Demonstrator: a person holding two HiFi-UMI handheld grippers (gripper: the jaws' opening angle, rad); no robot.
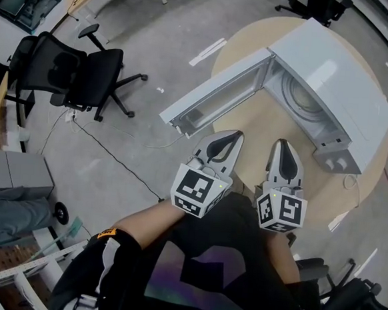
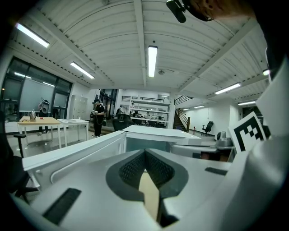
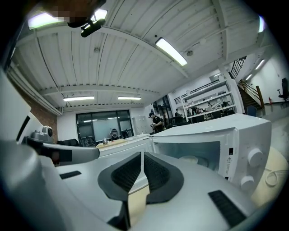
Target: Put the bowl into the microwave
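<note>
Head view: the left gripper (image 1: 227, 139) and right gripper (image 1: 283, 148) sit close to the person, jaws pressed together, holding nothing. Beyond them on the bench (image 1: 246, 38), the microwave (image 1: 337, 72) has its door (image 1: 212, 92) open; a pale bowl (image 3: 195, 159) seems already inside, so the task looks done

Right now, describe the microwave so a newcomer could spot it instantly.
Find the round wooden table in the middle of the floor. The microwave is the big white box on it. Unlike anything nearby, its door hangs wide open, showing the cavity.
</note>
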